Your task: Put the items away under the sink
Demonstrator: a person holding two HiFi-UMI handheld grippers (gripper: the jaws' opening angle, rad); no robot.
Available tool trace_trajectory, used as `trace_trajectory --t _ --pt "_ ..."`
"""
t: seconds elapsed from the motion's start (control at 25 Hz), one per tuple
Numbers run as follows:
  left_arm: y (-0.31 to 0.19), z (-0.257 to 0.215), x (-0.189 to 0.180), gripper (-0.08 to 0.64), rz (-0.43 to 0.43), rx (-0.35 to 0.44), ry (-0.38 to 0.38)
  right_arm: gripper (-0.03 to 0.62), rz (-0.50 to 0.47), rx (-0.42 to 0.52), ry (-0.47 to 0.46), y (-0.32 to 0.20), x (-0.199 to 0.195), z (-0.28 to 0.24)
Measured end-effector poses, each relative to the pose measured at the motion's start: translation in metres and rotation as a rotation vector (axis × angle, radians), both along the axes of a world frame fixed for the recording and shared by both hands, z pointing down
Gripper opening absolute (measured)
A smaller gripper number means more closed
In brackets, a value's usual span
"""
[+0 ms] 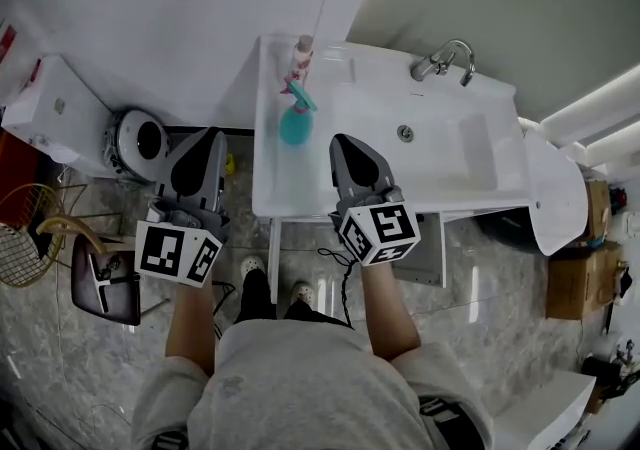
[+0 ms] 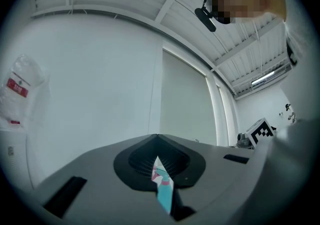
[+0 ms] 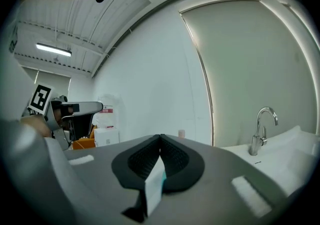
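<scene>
**A:** Pose of the left gripper (image 1: 208, 138)?
**B:** Held out level on a straight forearm, left of the sink counter (image 1: 290, 188) and over the floor. Jaws pressed together, nothing between them.
**A:** The items?
**B:** The teal spray bottle (image 1: 295, 120) stands upright on the counter's left ledge, with a white-and-pink bottle (image 1: 301, 56) just beyond it.
**A:** And the right gripper (image 1: 343, 143)?
**B:** Level over the counter's near edge, just right of the spray bottle. Jaws closed and empty.

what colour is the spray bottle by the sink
The spray bottle is teal; clearest in the head view.

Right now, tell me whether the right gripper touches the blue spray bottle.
Apart. The head view shows bare white counter between the right gripper and the spray bottle.
</scene>
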State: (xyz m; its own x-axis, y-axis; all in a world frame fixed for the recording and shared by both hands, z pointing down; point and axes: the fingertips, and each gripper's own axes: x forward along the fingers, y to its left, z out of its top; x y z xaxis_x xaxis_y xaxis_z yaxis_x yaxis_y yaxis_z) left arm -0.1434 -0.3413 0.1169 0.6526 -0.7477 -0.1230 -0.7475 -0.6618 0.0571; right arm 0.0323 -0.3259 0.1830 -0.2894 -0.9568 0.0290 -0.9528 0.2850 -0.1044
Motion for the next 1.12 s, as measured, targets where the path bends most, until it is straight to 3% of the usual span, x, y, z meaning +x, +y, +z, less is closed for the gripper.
trace_trajectory --t 0.24,0.6,1.12 --pt "-0.017 0.013 -0.005 0.008 0.02 -0.026 0.006 0.014 -0.009 -0.111 0.014 -0.026 -0.008 0.044" --pt "-0.033 0.025 -0.007 0.008 0.04 -0.05 -0.001 0.118 -0.017 -0.256 -0.015 -0.067 -0.007 0.105" --pt "-0.053 0.043 -0.033 0.008 0.004 -0.093 -0.03 0.255 -0.003 -0.331 0.023 -0.116 -0.012 0.153"
